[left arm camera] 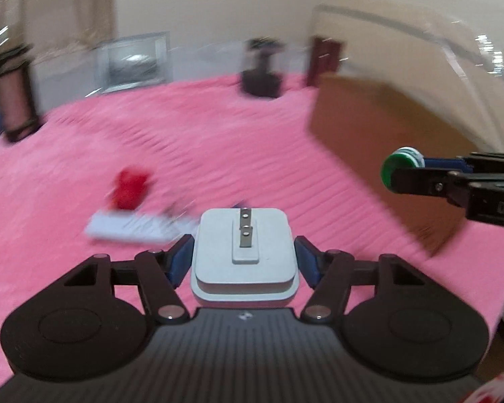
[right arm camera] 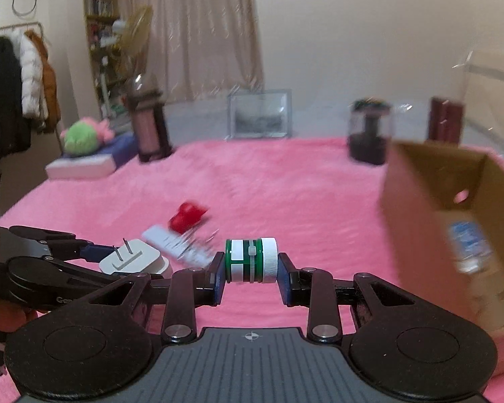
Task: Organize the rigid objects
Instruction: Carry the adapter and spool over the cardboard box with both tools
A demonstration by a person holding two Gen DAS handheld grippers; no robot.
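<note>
My left gripper (left arm camera: 244, 255) is shut on a white plug adapter (left arm camera: 244, 252) with two metal prongs, held above the pink blanket (left arm camera: 218, 141). It also shows in the right wrist view (right arm camera: 131, 260). My right gripper (right arm camera: 250, 265) is shut on a small green and white jar (right arm camera: 251, 260), also seen at the right of the left wrist view (left arm camera: 401, 166). An open cardboard box (right arm camera: 447, 228) stands right of both grippers (left arm camera: 386, 154). A red object (right arm camera: 186, 218) and a white flat object (right arm camera: 181, 247) lie on the blanket ahead.
At the back of the blanket stand a dark lantern (right arm camera: 149, 127), a framed picture (right arm camera: 260, 114), a dark jar (right arm camera: 369, 131) and a dark red box (right arm camera: 445, 121). A clear plastic bin (right arm camera: 487, 77) rises behind the cardboard box. Coats hang at far left.
</note>
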